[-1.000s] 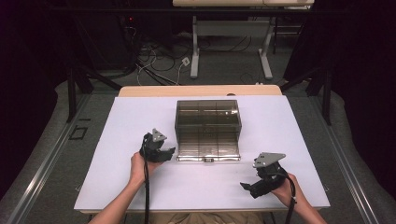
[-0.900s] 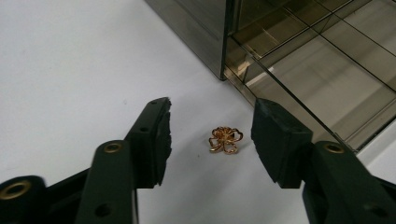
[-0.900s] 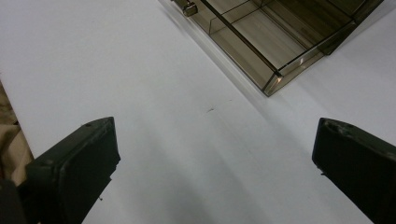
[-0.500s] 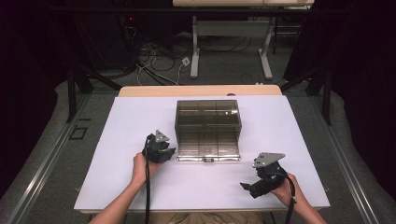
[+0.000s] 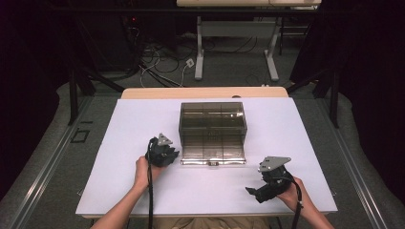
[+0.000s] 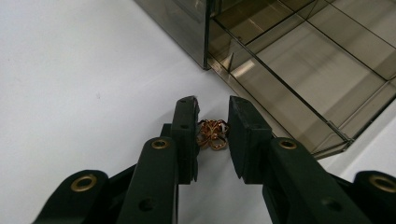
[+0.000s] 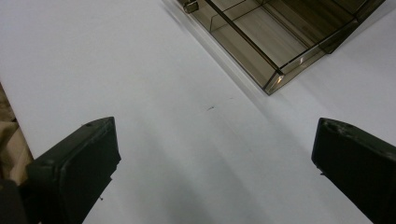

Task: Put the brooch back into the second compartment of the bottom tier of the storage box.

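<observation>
Right gripper (image 5: pixel 252 192), jaws spread wide over bare white table (image 5: pixel 143 124), nothing between them; left gripper (image 6: pixel 212 114), jaws narrowed around a small gold filigree ornament (image 6: pixel 211 135) lying on the table between their tips; beyond it, just beside, the smoky clear compartment box (image 6: pixel 299 60), lid open.

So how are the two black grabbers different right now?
The left gripper has its jaws nearly together around a small gold ornament, while the right gripper has its jaws spread wide with nothing between them. The left gripper sits close beside the smoky clear box; the right gripper sits farther off, near the table's front edge. Both are black and held in a hand.
</observation>
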`<state>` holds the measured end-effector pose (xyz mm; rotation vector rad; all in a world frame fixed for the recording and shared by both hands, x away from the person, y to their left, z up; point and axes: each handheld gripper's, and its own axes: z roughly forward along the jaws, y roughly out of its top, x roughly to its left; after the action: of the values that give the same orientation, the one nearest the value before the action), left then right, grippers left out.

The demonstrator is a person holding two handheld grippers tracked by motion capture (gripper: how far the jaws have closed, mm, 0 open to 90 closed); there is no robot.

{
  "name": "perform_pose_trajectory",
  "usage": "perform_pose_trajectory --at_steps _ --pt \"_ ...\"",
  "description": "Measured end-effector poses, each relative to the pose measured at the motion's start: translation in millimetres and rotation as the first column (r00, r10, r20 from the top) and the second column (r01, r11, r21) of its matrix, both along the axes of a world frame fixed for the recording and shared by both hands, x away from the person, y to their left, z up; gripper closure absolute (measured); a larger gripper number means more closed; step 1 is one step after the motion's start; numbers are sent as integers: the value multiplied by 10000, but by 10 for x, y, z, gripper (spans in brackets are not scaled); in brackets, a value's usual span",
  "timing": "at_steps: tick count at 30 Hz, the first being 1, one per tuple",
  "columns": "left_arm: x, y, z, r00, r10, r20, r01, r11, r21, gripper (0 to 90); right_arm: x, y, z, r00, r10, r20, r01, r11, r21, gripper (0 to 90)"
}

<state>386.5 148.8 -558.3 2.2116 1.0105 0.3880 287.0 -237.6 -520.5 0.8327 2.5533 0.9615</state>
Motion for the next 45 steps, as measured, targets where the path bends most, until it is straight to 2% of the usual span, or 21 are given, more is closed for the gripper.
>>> perform_pose_trajectory --at_steps 12,25,35,42,45 --pt "-12 -6 7 10000 -18 70 18 10000 -53 738 -2 0 -4 9999 -32 131 31 9999 108 4" --pt "-44 6 32 9999 -53 144 54 10000 -33 744 -8 -3 5 10000 67 22 -67 10000 14 4" --pt "-74 21 86 9994 21 335 -20 10000 -41 744 -7 -3 -1 9999 -41 121 40 10000 82 4" --pt "-88 31 119 9988 86 491 -85 10000 -21 744 -7 -5 5 10000 47 4 -47 10000 18 4" --pt "-97 30 135 9984 113 563 -113 9999 -13 745 -6 -4 -2 9999 -28 128 27 10000 80 4"
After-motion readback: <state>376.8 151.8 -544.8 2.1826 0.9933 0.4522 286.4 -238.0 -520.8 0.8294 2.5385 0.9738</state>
